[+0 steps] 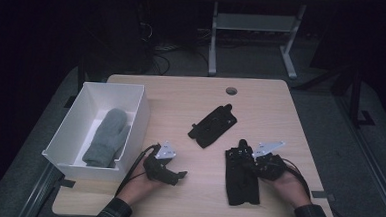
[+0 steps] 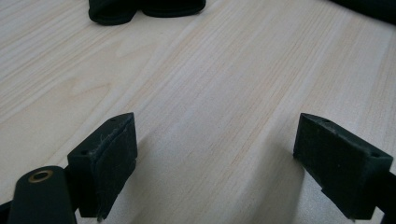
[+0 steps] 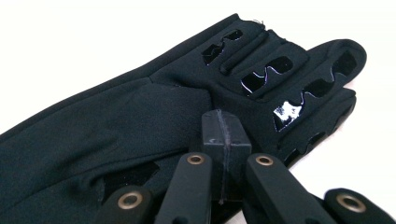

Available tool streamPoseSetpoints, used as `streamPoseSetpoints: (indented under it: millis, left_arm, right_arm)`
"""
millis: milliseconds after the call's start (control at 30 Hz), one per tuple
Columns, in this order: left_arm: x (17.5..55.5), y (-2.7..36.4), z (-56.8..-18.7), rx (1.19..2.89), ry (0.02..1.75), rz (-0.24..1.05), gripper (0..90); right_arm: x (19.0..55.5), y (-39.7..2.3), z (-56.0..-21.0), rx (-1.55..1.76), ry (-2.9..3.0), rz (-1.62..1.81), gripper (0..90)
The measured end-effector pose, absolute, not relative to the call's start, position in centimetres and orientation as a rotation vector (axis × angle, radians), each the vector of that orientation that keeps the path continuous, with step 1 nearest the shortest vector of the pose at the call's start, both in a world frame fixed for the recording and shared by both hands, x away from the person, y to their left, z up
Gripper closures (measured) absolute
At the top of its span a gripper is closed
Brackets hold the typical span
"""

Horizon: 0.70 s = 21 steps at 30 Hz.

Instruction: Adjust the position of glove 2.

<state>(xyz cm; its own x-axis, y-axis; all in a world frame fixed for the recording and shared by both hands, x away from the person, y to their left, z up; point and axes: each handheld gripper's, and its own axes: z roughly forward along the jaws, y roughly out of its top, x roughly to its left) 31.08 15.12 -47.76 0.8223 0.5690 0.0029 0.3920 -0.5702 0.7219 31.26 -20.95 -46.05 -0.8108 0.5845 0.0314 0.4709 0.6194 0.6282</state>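
Now | left claw [image 2: 217,158] apart over pale woodgrain | right claw [image 3: 225,140] together on smooth (glossy-patched) black glove [image 3: 140,112]

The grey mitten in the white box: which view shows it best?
The high view: the grey mitten lies flat and whole in the white box. The left gripper view faces bare table; the right gripper view faces a black glove.

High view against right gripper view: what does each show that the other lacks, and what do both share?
High view alone: white box holding a grey mitten, a second black glove mid-table, the open left gripper over bare wood. Right gripper view alone: glossy cut-out patches on the glove's fingers, and the jaws closed together against the fabric. Shared: the near black glove with the right gripper on it, on the table.
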Motion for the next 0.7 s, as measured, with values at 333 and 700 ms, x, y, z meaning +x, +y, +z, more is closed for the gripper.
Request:
streamPoseSetpoints:
  millis: [333,700]
  left_arm:
    - [31.1,15.1,-47.7,2.250,0.701,0.303,12.8]
    - [31.2,14.9,-47.8,2.241,0.722,0.310,12.9]
  right_arm:
    - [30.7,-19.6,-45.7,0.844,2.651,0.973,80.0]
    - [32.5,-23.9,-46.2,1.055,2.376,1.053,30.4]
